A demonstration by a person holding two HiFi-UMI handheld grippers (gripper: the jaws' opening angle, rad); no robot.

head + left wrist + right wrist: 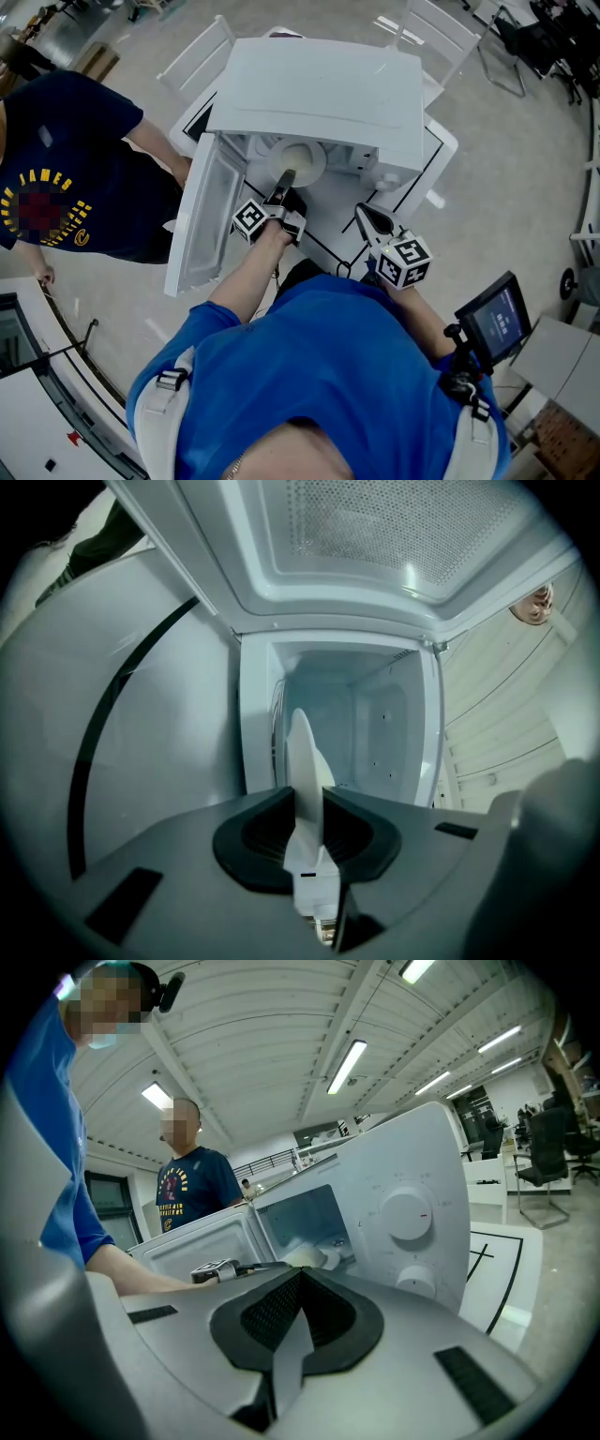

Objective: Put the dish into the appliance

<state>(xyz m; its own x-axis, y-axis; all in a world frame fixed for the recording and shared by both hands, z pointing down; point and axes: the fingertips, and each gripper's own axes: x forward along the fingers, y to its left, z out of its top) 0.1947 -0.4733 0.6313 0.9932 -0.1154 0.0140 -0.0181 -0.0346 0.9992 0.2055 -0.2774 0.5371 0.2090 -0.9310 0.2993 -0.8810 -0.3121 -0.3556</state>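
A white microwave (319, 94) stands on a white table (441, 150), its door (202, 225) swung open to the left. My left gripper (281, 187) is shut on the rim of a white dish (300, 161), which sits at the mouth of the oven. In the left gripper view the dish (302, 752) stands edge-on between the jaws of that gripper (305, 808), with the empty cavity (375, 724) straight ahead. My right gripper (367, 220) hangs shut and empty in front of the control panel (412, 1218); the right gripper view shows the dish (305, 1257) inside the opening.
A person in a dark blue T-shirt (66, 178) stands close to the open door on the left. White chairs (202, 52) stand behind the table. A small screen on a stand (497, 319) is at the right. Black tape lines (323, 248) mark the table.
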